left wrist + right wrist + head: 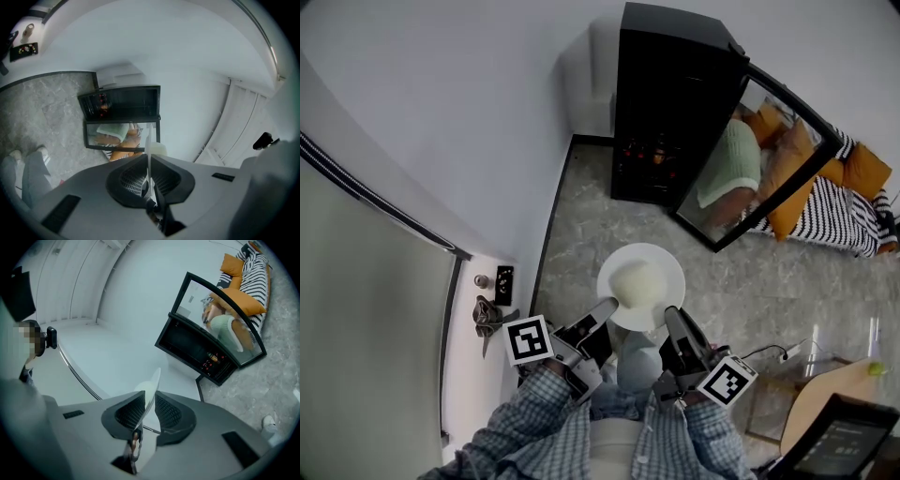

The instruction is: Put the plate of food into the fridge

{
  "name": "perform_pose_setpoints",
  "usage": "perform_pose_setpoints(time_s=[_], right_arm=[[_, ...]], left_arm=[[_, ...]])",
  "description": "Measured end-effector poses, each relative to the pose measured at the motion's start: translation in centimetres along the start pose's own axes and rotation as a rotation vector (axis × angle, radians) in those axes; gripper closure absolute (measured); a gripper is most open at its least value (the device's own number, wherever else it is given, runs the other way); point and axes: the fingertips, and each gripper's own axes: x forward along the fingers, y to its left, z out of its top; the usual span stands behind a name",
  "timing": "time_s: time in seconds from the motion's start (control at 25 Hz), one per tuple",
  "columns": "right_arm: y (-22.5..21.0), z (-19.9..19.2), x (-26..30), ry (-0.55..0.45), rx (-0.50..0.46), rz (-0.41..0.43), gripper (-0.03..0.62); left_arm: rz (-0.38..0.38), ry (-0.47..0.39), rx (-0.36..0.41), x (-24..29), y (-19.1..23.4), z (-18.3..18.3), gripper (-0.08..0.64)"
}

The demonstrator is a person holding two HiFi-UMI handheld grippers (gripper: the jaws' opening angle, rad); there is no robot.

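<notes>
A white plate [656, 267] with a pale mound of food [637, 281] hangs level above the grey floor, held from both sides. My left gripper [607, 307] is shut on its near-left rim and my right gripper [671, 317] on its near-right rim. In the left gripper view the plate [148, 150] runs edge-on between the pads of the left gripper [149, 176]. In the right gripper view the plate's rim [153, 383] sits pinched in the right gripper [149, 411]. Ahead stands the black fridge [670, 103], its glass door [759, 159] swung open to the right.
A sofa [834, 202] with orange cushions and a striped cover lies behind the open door. A white sill [492, 309] with small items runs along the left wall. A round wooden table [825, 394] and a dark screen [839, 441] stand at the lower right.
</notes>
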Motion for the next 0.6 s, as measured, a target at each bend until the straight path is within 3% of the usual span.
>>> perform_pose_setpoints(time_s=[0.12, 0.36, 0.6], right_arm=[[-0.1, -0.1, 0.2, 0.007, -0.004, 0.010, 0.522], [-2.6, 2.6, 4.4, 0.015, 0.021, 0.019, 0.522], [-2.7, 3.0, 4.8, 0.027, -0.029, 0.031, 0.521]], left_arm=[[-0.004, -0.013, 0.001, -0.1, 0.1, 0.1, 0.543], [0.000, -0.031, 0.003, 3.7, 1.2, 3.7, 0.543], [-0.024, -0.061, -0.002, 3.9, 1.3, 3.9, 0.543]])
